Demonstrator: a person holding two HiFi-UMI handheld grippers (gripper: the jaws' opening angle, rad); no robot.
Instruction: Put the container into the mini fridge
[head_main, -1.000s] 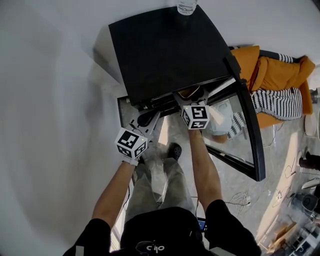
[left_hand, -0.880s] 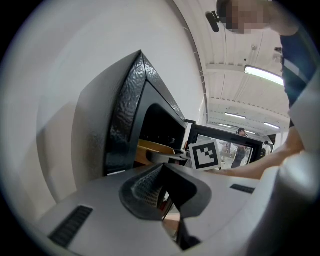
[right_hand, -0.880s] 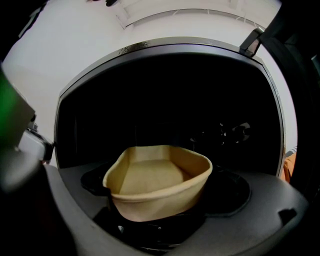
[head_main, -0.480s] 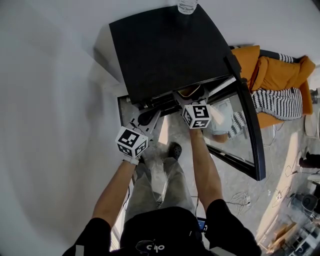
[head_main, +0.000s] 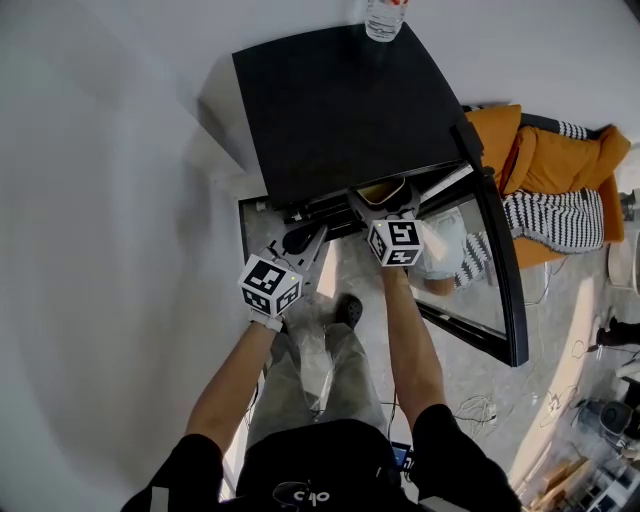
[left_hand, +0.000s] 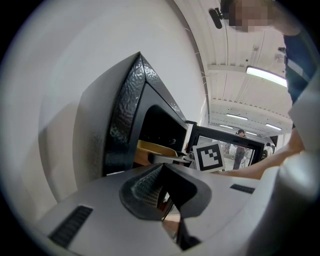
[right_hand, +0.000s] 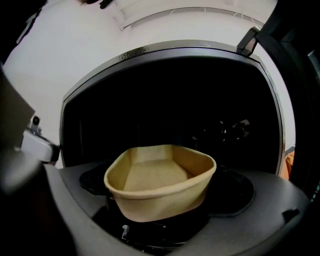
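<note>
Right gripper (head_main: 385, 205) is clamped on the tan container (right_hand: 150, 175), holding it level at the mouth of the mini fridge (head_main: 340, 100), probably to slide it in; door (head_main: 495, 270) stands open at right, and left gripper (head_main: 303, 240), jaws together and empty, sits near-left, clear of the opening.

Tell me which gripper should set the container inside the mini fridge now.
Right. The right gripper holds the container at the mouth of the open mini fridge. The left gripper holds nothing and sits off to the side.
</note>
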